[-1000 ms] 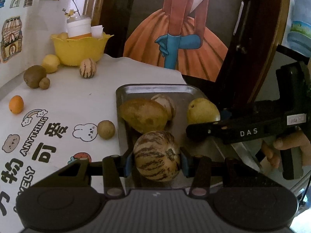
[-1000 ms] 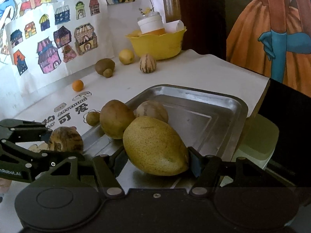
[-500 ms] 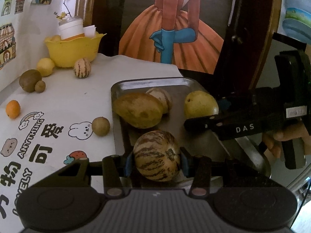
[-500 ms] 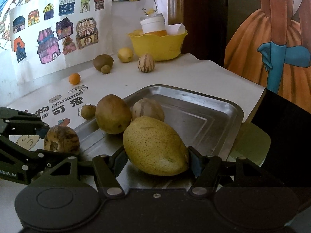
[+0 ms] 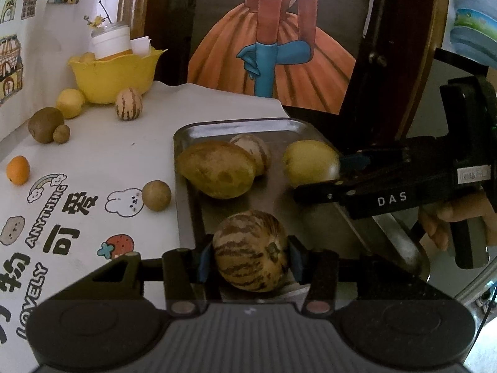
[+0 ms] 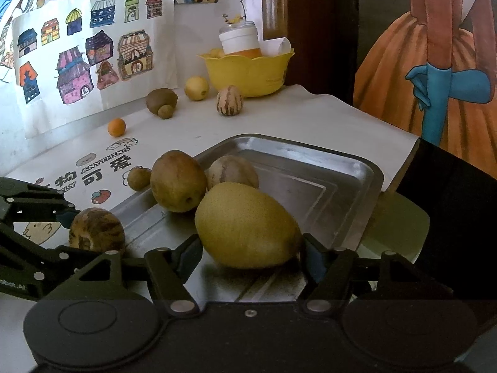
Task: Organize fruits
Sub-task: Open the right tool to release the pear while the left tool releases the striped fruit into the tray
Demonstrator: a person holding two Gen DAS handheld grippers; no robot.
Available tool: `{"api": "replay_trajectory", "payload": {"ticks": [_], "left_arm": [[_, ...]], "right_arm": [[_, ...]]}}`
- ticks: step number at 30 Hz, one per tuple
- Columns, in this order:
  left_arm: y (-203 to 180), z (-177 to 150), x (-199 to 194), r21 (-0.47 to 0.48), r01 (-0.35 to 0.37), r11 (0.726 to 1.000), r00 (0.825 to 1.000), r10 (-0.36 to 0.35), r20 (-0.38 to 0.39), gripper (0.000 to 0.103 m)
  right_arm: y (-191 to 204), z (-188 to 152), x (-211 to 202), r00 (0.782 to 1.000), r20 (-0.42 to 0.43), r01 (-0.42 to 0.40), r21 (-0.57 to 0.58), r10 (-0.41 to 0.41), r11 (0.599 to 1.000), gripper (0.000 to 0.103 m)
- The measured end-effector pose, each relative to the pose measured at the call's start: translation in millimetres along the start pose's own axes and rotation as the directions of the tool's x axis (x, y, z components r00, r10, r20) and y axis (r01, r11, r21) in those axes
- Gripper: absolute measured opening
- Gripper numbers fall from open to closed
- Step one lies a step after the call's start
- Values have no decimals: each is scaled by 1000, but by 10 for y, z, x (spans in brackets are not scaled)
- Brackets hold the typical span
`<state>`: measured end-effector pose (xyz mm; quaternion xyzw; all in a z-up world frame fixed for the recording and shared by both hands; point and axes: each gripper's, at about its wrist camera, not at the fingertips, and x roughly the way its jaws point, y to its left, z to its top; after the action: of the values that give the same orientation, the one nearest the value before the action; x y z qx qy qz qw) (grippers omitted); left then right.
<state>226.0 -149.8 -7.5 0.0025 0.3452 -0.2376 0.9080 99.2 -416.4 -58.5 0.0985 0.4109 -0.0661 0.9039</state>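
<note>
Both my tongs gripping fruit over the steel tray
My right tongs clamp the yellow pear crosswise, narrow end far-left; my left tongs pinch the striped melon, stem end facing me; white printed tablecloth beneath

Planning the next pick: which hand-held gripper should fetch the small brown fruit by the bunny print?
Left. The small brown fruit lies just off the tray's left edge, nearest the left hand-held gripper, though it must first release its striped fruit.
</note>
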Motion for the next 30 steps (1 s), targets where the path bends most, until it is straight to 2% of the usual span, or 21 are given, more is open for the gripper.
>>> {"api": "replay_trajectory", "payload": {"ticks": [5,9,17,22,25,30], "left_arm": [[-23,-5,-83,-14,9,1000,1000,-9,3,64],[-52,-42,-225,-17,-6,1000,1000,6,26,80],[50,-152,-461,-84,-25,996,999,29,45,88],[127,-225,-673,-127,-52,991,995,62,75,98],[162,-248,-765,-159,-74,984,993,88,84,102],[234,-317,-912,-208,-94,973,990,114,83,102]], "right_arm": [[-67,-13,-91,1000,12,2,52,-3,999,73],[-25,-24,-190,1000,19,6,46,-7,999,80],[95,-96,-416,999,28,20,45,-21,999,89],[191,-165,-586,999,27,27,59,-29,998,97],[326,-218,-697,997,42,63,82,-67,995,102],[603,-314,-787,996,16,86,114,-88,990,102]]}}
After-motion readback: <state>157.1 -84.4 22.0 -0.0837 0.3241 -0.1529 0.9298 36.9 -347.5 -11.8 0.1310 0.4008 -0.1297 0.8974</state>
